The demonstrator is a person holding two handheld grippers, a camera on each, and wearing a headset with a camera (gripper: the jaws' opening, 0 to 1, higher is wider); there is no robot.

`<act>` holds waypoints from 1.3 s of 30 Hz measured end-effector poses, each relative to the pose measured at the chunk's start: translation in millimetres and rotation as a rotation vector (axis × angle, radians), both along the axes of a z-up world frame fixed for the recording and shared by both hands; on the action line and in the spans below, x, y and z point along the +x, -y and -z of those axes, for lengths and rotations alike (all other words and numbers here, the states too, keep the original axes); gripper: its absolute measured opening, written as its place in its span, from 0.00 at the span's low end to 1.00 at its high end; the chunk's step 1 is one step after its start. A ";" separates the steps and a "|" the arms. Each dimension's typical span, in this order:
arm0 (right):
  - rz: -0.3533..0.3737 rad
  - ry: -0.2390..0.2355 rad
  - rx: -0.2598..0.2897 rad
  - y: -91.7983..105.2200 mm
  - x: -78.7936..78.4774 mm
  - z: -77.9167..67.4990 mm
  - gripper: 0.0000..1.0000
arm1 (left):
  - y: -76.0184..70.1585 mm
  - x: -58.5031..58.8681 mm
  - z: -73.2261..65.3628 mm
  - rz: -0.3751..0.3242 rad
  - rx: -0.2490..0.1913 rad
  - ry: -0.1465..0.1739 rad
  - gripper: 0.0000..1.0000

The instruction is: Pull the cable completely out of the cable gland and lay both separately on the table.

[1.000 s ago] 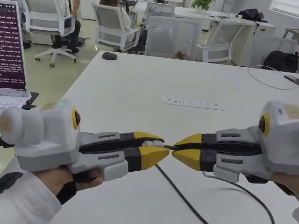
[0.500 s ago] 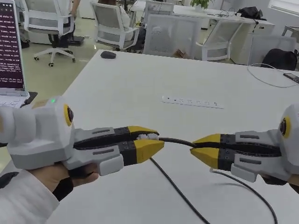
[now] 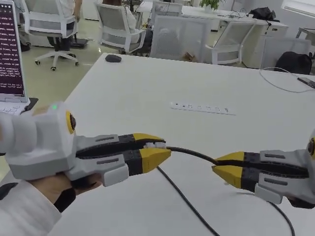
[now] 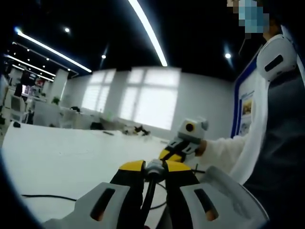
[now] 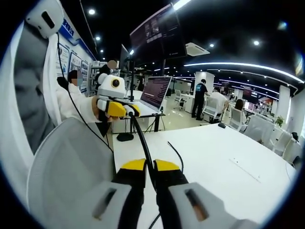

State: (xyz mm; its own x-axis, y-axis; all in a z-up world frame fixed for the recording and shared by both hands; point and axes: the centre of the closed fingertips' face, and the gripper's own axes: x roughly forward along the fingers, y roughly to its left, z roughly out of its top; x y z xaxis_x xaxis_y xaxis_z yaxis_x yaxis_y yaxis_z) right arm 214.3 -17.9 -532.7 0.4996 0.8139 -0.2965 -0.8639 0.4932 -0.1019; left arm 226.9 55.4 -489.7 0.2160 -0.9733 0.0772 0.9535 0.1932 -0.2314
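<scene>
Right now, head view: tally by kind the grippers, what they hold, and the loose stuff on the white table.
Grippers: 2, left gripper and right gripper
Black cable: 1
Cable gland: 1
Power strip: 1
Mouse: 1
Thin pale cable: 1
Dark flat item at the table's right edge, kind unclear: 1
Total: 8

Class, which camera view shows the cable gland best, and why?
The left gripper view: the cable gland sits close, centred between the jaws of the left gripper. The head view shows a pale sliver; in the right gripper view it is too small to tell.
</scene>
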 end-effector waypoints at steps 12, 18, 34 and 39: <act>-0.078 -0.008 -0.177 -6.9 -7.4 27.2 0.10 | 9.1 -14.3 1.8 0.073 0.018 0.004 0.16; -0.095 0.031 -0.180 -15.7 -1.1 15.1 0.19 | 11.7 -18.5 4.9 0.096 0.035 0.003 0.16; -0.201 0.123 -0.178 -50.2 -3.4 -12.3 0.06 | 11.1 -16.0 8.8 0.088 0.049 -0.018 0.17; -0.200 0.116 -0.190 -47.7 -3.0 -8.9 0.06 | 15.6 -17.6 18.1 0.097 0.089 -0.033 0.17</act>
State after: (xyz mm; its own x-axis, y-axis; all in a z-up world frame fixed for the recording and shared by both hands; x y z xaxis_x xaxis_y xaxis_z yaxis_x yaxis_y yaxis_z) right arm 211.3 29.8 -523.9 0.3743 0.8350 -0.4033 -0.9192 0.2769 -0.2799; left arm 209.3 39.8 -507.8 0.1214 -0.9925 -0.0162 0.9609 0.1216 -0.2487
